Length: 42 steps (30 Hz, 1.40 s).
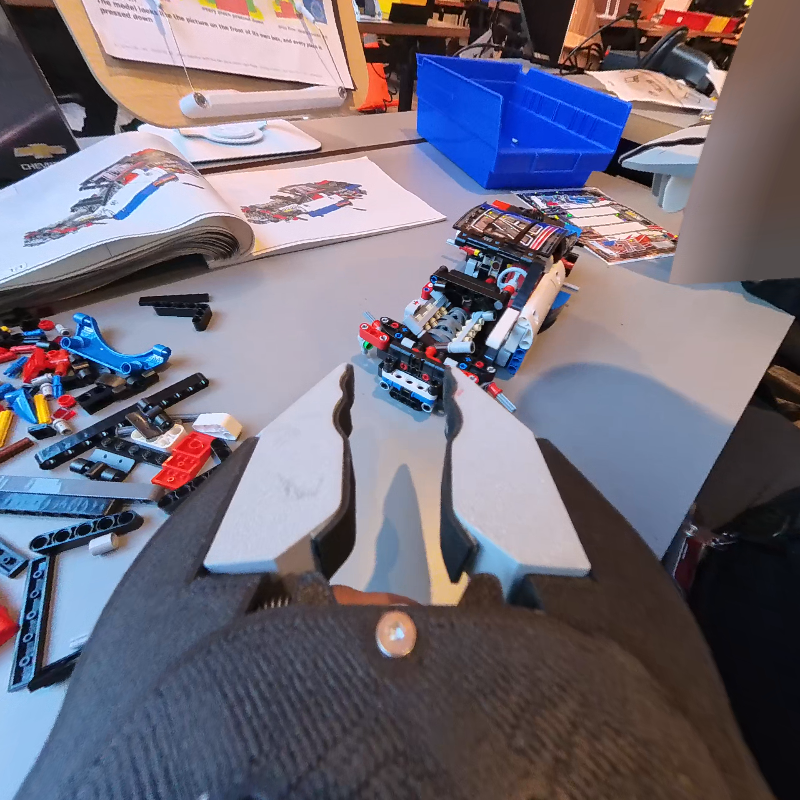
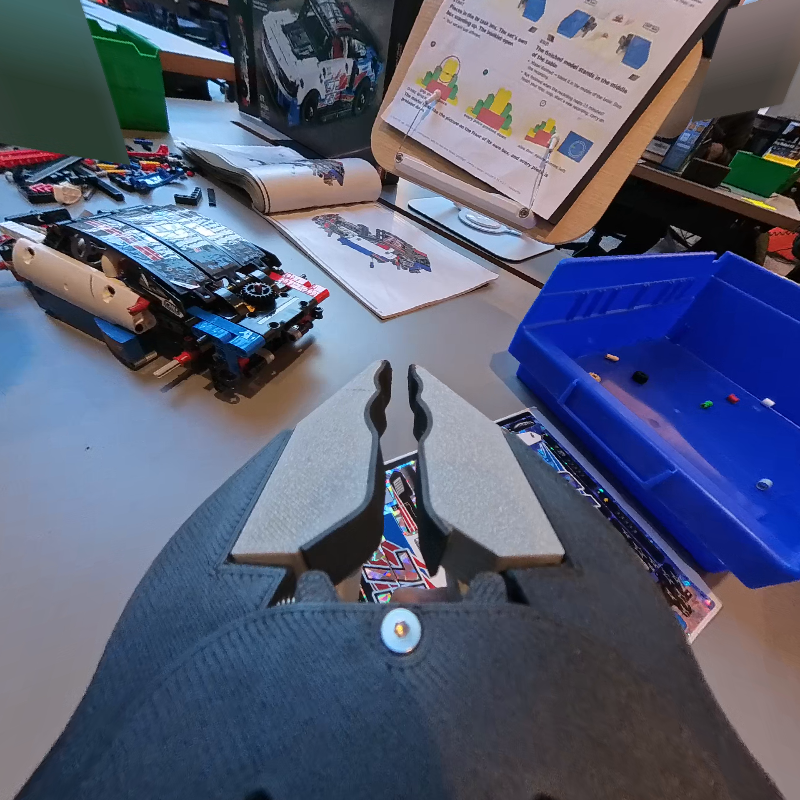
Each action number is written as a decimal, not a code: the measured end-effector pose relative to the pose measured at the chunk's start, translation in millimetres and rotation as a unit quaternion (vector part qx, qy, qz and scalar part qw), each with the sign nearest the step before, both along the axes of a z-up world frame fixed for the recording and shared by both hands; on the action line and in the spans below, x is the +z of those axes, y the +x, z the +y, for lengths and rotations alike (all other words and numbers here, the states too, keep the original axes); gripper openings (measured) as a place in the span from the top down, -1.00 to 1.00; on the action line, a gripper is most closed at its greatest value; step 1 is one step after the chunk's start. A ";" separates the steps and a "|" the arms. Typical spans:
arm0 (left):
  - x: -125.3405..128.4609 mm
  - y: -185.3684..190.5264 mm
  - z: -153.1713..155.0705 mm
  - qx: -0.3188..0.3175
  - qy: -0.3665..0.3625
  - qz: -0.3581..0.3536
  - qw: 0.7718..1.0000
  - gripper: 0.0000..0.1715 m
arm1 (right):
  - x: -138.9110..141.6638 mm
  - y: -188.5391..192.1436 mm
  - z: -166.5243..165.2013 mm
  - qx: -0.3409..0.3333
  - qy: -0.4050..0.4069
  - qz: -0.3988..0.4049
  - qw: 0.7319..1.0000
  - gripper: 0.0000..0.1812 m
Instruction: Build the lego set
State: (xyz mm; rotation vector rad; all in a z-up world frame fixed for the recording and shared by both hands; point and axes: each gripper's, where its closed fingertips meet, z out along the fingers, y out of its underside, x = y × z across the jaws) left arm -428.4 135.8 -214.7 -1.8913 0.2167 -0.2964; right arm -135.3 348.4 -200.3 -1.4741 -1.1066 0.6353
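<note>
A: Left gripper [image 1: 396, 381] status?

B: Jaws spread wide, nothing between them. It hangs over the table [image 1: 606, 411], tips just short of the car [image 1: 472, 311], at its front end. Can't tell if the right tip touches the bumper.

A: Car state?

B: Partly built. Sits mid-table, engine bay exposed, black stickered roof on, white side panels fitted. No wheels visible.

A: Right gripper [image 2: 399, 374]?

B: Jaws nearly together, narrow gap, nothing held. It hovers above the sticker sheet [image 2: 640, 541], which lies near the table's right edge, partly under the bin [image 2: 649, 454].

A: Bin contents?

B: Blue bin, mostly bare floor. A few tiny bits: black [image 2: 639, 376], green [image 2: 707, 404], red [image 2: 732, 398], white [image 2: 768, 402], plus a clear ring [image 2: 764, 484] near its front wall.

A: Loose parts?

B: Pile [image 1: 86, 411] on the table's left side: black beams, red plates, yellow and blue pins, a blue curved frame [image 1: 112, 346]. One black L-beam [image 1: 182, 307] lies apart, between the pile and the booklet [image 1: 173, 208].

A: Booklet?

B: Open, toward the far edge, left of the car. Behind it a stand [image 2: 541, 108] holds a printed sheet. The set box [image 2: 316, 65] stands upright at the far left corner, next to the stand.
</note>
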 end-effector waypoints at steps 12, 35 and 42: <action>-0.3 -2.2 1.8 0.007 -0.002 -0.004 1.000 0.56 | 1.4 -0.1 -1.9 0.003 0.004 0.000 1.000 0.94; -9.5 15.8 -9.7 -0.001 -0.025 0.034 0.999 0.60 | -12.3 -7.3 -13.9 0.039 -0.016 -0.022 0.999 0.92; -9.1 15.9 -6.3 -0.003 -0.022 0.039 0.999 0.61 | -10.7 -6.7 -10.7 0.036 -0.021 -0.011 0.999 0.91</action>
